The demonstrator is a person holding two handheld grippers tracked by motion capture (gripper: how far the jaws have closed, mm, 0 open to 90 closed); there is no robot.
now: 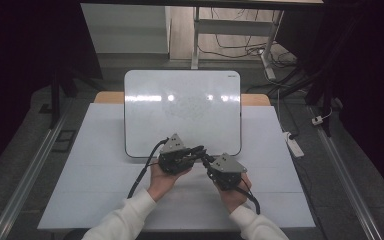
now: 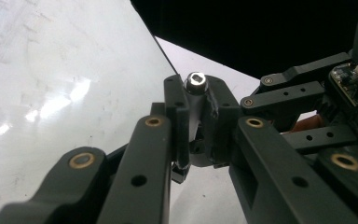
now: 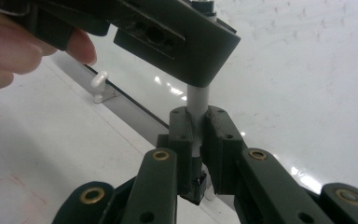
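Looking down, high view: left gripper [image 1: 196,150] and right gripper [image 1: 209,159] meet tip to tip in the lower middle of the frame, over the near edge of the whiteboard [image 1: 182,107] on the white table [image 1: 105,175]. What they share is too small to make out here.
Left gripper view, grip: jaws clamped together on a slim grey pen [image 2: 196,93] in the centre of the frame, its round end cap pointing at the camera.
Left gripper view, surroundings: whiteboard on the left; the other gripper's linkage comes in from the right.
Right gripper view, grip: jaws clamped on the lower part of the same pen, centre frame. The barrel rises straight into the left gripper's jaws at the top.
Right gripper view, surroundings: fingers [image 3: 23,46] at upper left; a small white peg [image 3: 100,81] on the board's edge.
Handling, judged: light, stiff and smooth. A round barrel can twist or slide between flat pads.
Hold points, judged: one grip on each end, as now. Any pull should run along the barrel, since a sideways load could bend or eject it.
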